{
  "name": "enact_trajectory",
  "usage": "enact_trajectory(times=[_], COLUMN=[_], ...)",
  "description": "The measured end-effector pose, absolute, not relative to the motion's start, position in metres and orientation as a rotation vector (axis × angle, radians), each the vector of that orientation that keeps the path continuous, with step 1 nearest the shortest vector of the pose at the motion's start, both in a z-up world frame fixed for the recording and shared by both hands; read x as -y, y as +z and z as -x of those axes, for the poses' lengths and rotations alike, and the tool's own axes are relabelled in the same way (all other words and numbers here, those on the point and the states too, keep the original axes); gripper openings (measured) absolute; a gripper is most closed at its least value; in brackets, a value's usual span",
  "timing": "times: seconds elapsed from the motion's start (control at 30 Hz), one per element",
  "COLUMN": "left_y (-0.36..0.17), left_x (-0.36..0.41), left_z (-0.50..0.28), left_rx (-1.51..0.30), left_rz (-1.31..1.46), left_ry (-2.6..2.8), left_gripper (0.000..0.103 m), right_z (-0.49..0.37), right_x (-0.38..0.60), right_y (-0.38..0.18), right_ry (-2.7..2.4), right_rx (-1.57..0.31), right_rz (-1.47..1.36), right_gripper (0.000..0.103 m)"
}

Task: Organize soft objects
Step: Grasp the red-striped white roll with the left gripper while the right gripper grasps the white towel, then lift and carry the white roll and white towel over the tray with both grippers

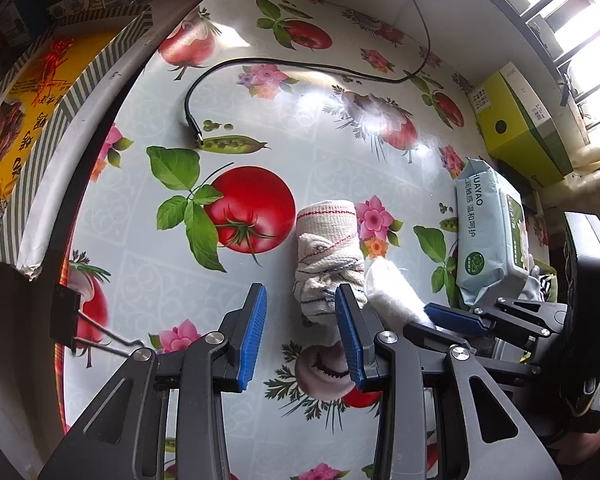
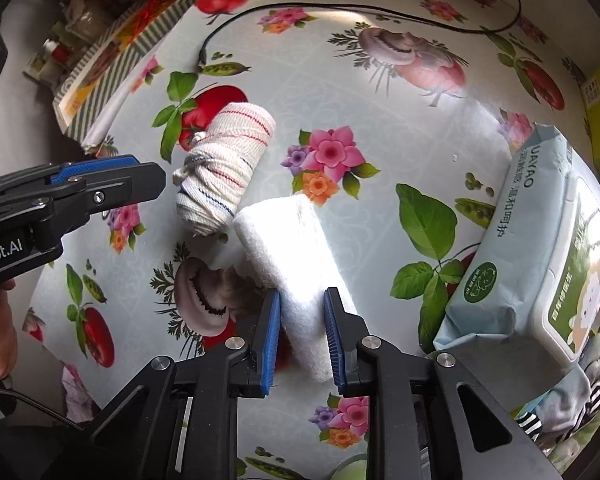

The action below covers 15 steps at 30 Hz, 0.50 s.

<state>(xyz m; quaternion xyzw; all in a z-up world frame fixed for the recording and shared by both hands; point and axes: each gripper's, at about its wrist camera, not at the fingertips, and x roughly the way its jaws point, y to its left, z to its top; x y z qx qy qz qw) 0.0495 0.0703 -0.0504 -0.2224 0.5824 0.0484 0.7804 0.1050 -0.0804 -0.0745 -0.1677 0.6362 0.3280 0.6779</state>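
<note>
A rolled white cloth with red and blue stripes lies on the fruit-print table. My left gripper hovers open just in front of it, and its right finger overlaps the roll's near end. Nothing is pinched between its pads. Touching the roll's right side is a white sponge block, with my right gripper shut on its near end, both blue pads pressing its sides. In the right wrist view the roll sits at upper left, with the left gripper beside it.
A pale blue wet-wipes pack lies to the right, with striped fabric below it. A black cable crosses the far side. A yellow-green box stands at the far right and a striped-edged box at the left. A binder clip grips the table's edge.
</note>
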Motion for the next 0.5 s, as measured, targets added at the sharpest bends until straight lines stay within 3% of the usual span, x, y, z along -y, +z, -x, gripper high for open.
enact_trajectory(times=[0.4, 0.5], left_y=[-0.063, -0.068], left_x=[-0.048, -0.044], left_z=[-0.075, -0.081], left_rx=[-1.283, -1.298], left_rz=[0.483, 0.492], left_ry=[0.022, 0.01], left_gripper=[0.037, 0.042], right_z=[-0.111, -0.111], right_x=[0.086, 0.085], right_y=[-0.081, -0.082], right_ry=[0.707, 0.698], right_rx=[-1.46, -1.453], right_rz=[0.346, 0.345], right_gripper=[0.025, 0.024])
